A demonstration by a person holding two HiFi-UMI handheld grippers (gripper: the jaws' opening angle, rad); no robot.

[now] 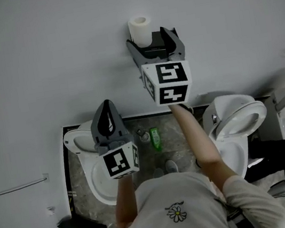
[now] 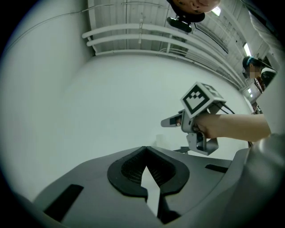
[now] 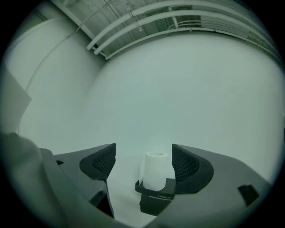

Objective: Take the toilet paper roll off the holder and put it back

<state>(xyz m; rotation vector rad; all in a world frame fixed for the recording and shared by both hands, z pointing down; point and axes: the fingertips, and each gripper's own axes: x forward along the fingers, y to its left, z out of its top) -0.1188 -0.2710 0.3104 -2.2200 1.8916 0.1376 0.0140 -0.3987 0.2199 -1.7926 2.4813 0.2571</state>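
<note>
The toilet paper roll sat in its wall holder, right tool wide apart before it, left tool closed, empty; removal seemingly hadn't started.

White toilet paper roll, black holder, plain pale grey wall. Left gripper and right gripper are dark grey with black mesh pads, each with a white cube of black square markers. Green bottle, mottled grey floor, white shirt with daisy print
</note>
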